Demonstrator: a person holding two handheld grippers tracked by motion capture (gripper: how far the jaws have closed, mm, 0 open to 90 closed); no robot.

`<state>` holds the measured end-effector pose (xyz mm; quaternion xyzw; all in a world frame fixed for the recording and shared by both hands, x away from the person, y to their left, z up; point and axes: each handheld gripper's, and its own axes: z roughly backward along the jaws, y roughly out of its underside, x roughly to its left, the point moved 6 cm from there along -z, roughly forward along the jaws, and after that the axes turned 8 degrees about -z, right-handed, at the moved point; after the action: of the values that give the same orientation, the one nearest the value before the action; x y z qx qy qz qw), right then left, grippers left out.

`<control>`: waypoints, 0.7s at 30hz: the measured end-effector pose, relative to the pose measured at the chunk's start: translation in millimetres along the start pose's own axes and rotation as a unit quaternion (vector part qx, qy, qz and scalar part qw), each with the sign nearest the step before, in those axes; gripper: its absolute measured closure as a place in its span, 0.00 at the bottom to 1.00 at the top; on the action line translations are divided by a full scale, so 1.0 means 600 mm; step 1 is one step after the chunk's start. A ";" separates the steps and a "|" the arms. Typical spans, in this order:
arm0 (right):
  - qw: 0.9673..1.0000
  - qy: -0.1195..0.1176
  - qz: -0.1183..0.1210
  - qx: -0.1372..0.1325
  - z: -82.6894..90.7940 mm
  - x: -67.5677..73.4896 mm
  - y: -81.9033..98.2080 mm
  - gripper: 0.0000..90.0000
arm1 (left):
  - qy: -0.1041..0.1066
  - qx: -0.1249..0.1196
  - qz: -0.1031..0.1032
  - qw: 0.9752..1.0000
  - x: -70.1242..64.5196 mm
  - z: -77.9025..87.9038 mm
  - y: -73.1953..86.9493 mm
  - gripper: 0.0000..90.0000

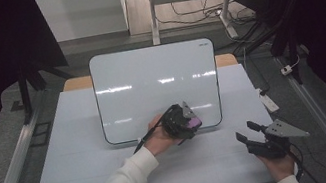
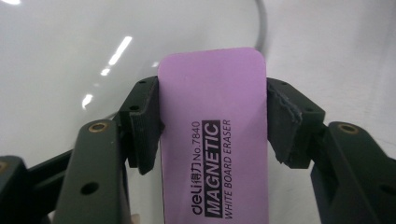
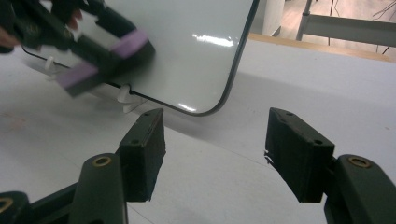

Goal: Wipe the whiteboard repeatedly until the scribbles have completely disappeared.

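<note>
Against the whiteboard [image 1: 156, 90], left gripper [image 2: 212, 116] clamps purple eraser [image 2: 213, 135].

Frame bottom cuts off the purple eraser [image 2: 213, 140]

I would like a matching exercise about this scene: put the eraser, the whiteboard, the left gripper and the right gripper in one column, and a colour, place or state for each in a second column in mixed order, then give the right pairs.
Things:
1. eraser
2. whiteboard
3. left gripper
4. right gripper

Descriptions:
A. jaws open, nothing between them, over the table
B. purple, with black print
C. white and glossy, propped up on small stands
D. jaws closed on a thing, at the board's lower edge

Pairs: 1-B, 2-C, 3-D, 4-A
</note>
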<state>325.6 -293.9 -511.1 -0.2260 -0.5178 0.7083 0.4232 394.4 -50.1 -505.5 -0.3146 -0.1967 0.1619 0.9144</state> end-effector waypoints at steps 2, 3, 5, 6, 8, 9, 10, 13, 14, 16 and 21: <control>1.000 0.000 0.000 0.000 0.000 0.001 0.000 0.41 | -0.026 -0.005 0.015 1.000 0.020 0.019 0.006 0.45; 1.000 0.000 0.001 0.000 0.000 0.002 0.000 0.41 | -0.036 -0.009 0.024 0.999 0.029 0.029 0.010 0.45; 1.000 0.001 0.003 0.002 0.000 0.003 0.000 0.41 | -0.054 -0.014 0.038 0.998 0.047 0.045 0.017 0.45; 1.000 0.001 0.004 0.002 -0.001 0.003 0.000 0.41 | -0.059 -0.018 0.046 0.997 0.053 0.051 0.020 0.45; 1.000 -0.001 0.003 0.003 -0.002 0.004 0.001 0.41 | -0.068 -0.021 0.050 0.996 0.059 0.057 0.024 0.45; 1.000 -0.001 0.002 0.003 -0.002 0.004 0.001 0.41 | -0.072 -0.020 0.049 0.996 0.058 0.057 0.024 0.45; 1.000 -0.001 0.003 0.003 -0.003 0.004 0.001 0.41 | -0.078 -0.018 0.044 0.996 0.055 0.055 0.024 0.45; 1.000 -0.001 0.003 0.003 -0.003 0.004 0.001 0.41 | -0.092 -0.006 0.018 0.996 0.040 0.045 0.019 0.45; 1.000 -0.002 0.004 0.003 -0.004 0.005 0.001 0.41 | -0.091 -0.004 0.012 0.996 0.034 0.040 0.017 0.45; 1.000 -0.003 0.004 0.002 -0.004 0.005 0.001 0.41 | -0.091 0.004 -0.002 0.996 0.023 0.030 0.013 0.45; 1.000 -0.003 0.003 0.000 -0.002 0.004 0.000 0.41 | -0.055 0.007 -0.020 0.998 -0.007 0.003 0.004 0.45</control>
<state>325.1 -291.3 -511.3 -0.2254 -0.5181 0.7106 0.4193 389.7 -49.5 -506.8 -0.2950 -0.2514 0.1619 0.9075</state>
